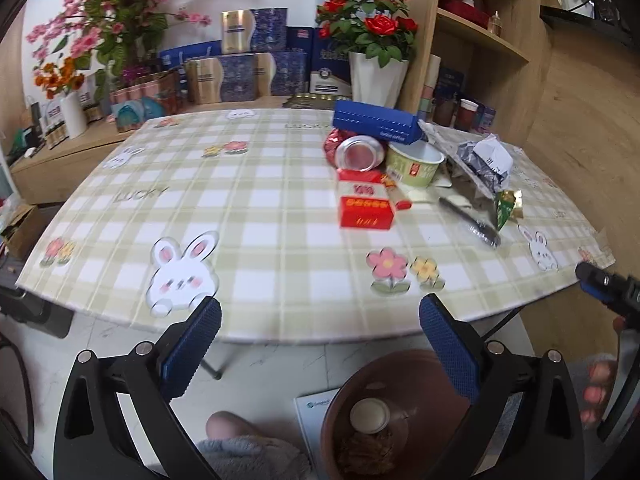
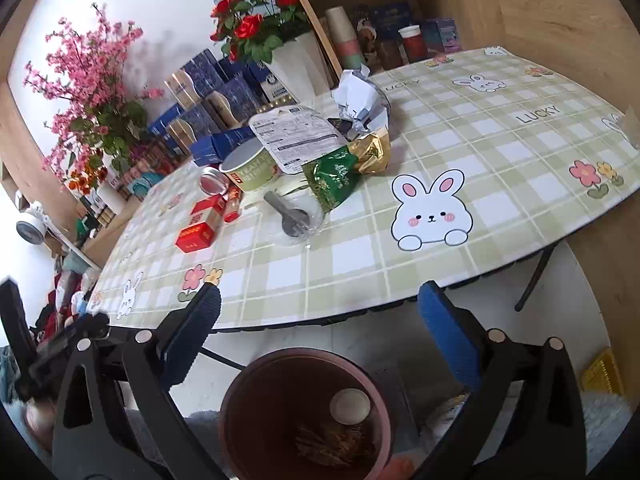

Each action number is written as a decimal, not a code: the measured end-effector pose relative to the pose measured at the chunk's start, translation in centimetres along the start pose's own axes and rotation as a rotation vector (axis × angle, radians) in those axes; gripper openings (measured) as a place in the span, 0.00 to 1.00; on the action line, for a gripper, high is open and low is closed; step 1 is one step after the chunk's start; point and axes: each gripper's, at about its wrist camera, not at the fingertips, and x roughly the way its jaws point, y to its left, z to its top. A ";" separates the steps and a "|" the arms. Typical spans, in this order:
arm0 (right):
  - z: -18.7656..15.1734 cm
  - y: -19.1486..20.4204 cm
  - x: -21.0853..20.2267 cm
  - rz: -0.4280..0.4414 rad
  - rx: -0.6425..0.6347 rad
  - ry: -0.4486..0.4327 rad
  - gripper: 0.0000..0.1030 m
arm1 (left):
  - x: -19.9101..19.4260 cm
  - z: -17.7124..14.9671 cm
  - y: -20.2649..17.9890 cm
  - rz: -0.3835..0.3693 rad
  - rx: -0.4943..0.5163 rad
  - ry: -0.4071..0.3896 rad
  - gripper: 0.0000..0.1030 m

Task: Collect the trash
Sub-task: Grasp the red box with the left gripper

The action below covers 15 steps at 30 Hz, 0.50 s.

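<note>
Brown bin (crumpled scraps, pale lid inside)

Tablecloth: pale green and white check, printed with white rabbits, pink and yellow flowers.
Carton, centre frame: red and white.
Box: blue.
Cup: light green.
Wrapper: dark green.
Bin, lower frame: reddish brown.
Finger pads: blue.
</note>
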 end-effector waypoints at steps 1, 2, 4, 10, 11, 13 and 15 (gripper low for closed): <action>0.3 -0.2 0.2 0.030 0.010 0.015 0.95 | 0.8 0.8 -0.3 -0.007 0.005 0.011 0.94; 0.5 -0.4 0.2 0.038 0.012 0.019 0.95 | 1.7 1.5 -0.7 -0.013 0.009 0.023 0.94; 0.9 -0.6 0.3 0.001 -0.007 0.018 0.95 | 3.9 3.2 -1.4 -0.024 0.007 0.053 0.94; 2.3 -2.0 1.5 -0.091 -0.037 0.074 0.95 | 10.7 6.6 -2.7 -0.031 -0.022 0.136 0.94; 2.6 -2.4 1.7 -0.105 -0.038 0.083 0.95 | 11.4 6.8 -2.9 -0.030 -0.025 0.145 0.94; 2.8 -2.9 1.6 -0.116 -0.048 0.075 0.95 | 13.3 7.6 -3.2 -0.017 -0.024 0.165 0.94; 3.0 -3.3 1.7 -0.124 -0.057 0.072 0.95 | 14.7 8.2 -3.6 0.008 -0.015 0.174 0.94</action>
